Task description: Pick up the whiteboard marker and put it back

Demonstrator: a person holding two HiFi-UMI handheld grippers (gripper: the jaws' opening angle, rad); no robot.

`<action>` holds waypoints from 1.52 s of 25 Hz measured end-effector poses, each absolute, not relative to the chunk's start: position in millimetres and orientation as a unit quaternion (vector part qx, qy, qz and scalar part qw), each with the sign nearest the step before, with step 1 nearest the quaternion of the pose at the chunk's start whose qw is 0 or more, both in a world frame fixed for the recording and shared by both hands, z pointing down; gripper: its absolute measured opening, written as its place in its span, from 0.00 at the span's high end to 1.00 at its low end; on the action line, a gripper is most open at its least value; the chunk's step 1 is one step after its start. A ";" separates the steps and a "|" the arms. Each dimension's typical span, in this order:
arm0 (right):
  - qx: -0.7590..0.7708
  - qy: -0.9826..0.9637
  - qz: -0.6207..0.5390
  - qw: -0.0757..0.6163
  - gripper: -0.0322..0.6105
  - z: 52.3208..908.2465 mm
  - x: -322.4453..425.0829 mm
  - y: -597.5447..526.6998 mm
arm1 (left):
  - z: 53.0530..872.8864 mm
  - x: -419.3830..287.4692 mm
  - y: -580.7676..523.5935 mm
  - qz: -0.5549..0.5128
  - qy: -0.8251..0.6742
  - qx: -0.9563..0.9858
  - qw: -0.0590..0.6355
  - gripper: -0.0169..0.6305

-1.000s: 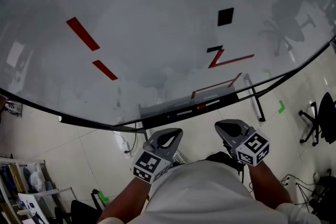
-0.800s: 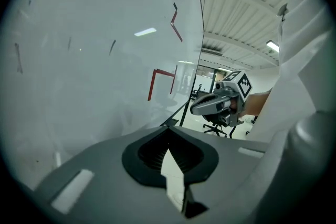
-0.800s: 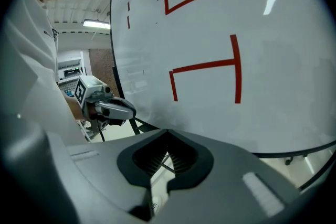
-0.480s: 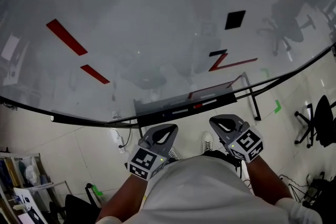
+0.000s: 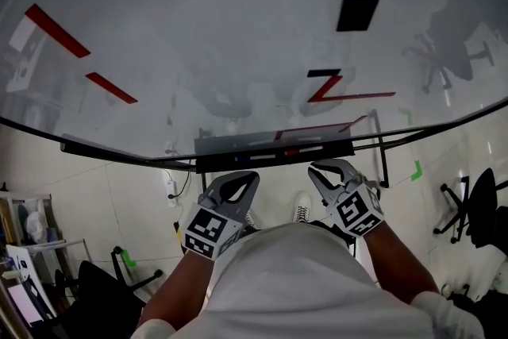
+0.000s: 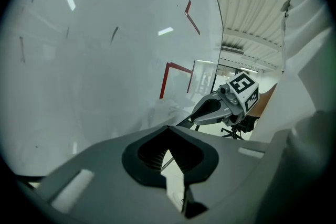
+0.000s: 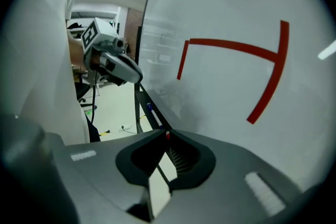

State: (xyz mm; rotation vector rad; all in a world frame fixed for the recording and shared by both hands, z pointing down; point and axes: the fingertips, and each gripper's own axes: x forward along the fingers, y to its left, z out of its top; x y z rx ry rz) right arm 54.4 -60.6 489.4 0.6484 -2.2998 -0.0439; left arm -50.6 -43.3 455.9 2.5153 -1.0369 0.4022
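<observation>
Whiteboard marker (image 5: pixel 255 158) flat in the tray (image 5: pixel 208 165), both grippers clenched on nothing.

Blue-capped, white-bodied, lying end to end with a red-capped marker (image 5: pixel 308 150) along the dark tray under the whiteboard (image 5: pixel 198 28). Just below the tray, left gripper (image 5: pixel 251 177) and right gripper (image 5: pixel 317 168) side by side, jaw tips pressed together, nothing between them; red cap just beyond the right jaw tips in the right gripper view. On the board above, red strokes (image 5: pixel 343 91) and a black square (image 5: pixel 357 13). Nearest the camera, white shirt (image 5: pixel 286 282).
</observation>
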 end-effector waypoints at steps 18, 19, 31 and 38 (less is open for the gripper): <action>0.195 -0.842 -0.134 0.486 0.89 540.6 63.6 -80.0 | 467.2 -47.1 -42.7 0.162 -0.378 0.890 0.198 0.95; 0.194 -0.839 -0.136 0.491 0.89 543.7 64.3 -80.1 | 467.2 -46.5 -42.1 0.162 -0.376 0.890 0.199 0.95; 0.181 -0.802 -0.194 0.536 0.89 559.2 64.4 -93.8 | 469.2 -49.4 -41.9 0.164 -0.372 0.893 0.195 0.95; 0.168 -0.782 -0.225 0.557 0.89 564.7 63.3 -100.4 | 470.1 -53.8 -40.8 0.164 -0.374 0.891 0.198 0.95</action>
